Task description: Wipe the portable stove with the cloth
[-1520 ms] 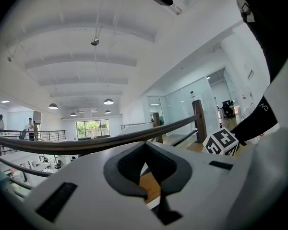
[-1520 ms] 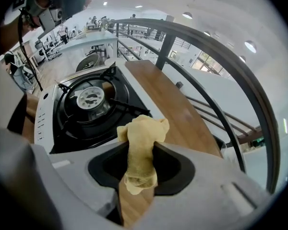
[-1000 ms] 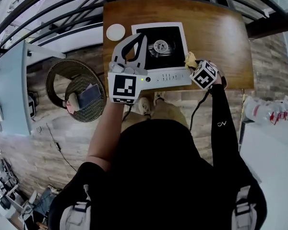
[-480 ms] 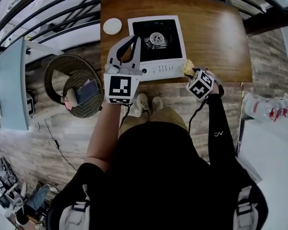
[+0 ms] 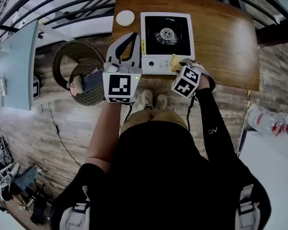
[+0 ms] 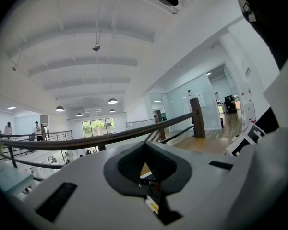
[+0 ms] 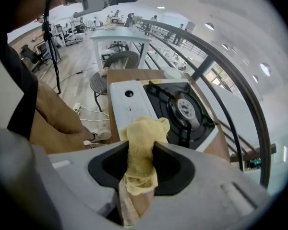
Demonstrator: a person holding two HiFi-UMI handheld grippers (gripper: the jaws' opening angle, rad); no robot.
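Observation:
The portable stove (image 5: 183,27), white with a black top and a round burner, sits on the wooden table (image 5: 225,37). It also fills the middle of the right gripper view, the stove (image 7: 182,110) lying just ahead of the jaws. My right gripper (image 5: 178,66) is shut on the yellow cloth (image 5: 175,62), which rests on the stove's white front panel. The cloth (image 7: 143,131) stands bunched up between the jaws of the right gripper (image 7: 143,147). My left gripper (image 5: 132,35) is beside the stove's left front corner, shut and holding nothing; the left gripper (image 6: 145,150) points over the table towards a railing.
A round white disc (image 5: 125,17) lies on the table left of the stove. A wicker chair (image 5: 67,61) with items on its seat stands left of the table. Dark railings (image 5: 62,18) run behind. The table's near edge is right at my feet (image 5: 153,99).
My right gripper has slid the cloth leftwards, from the stove's right front corner onto the front panel. The left gripper stays by the stove's left side.

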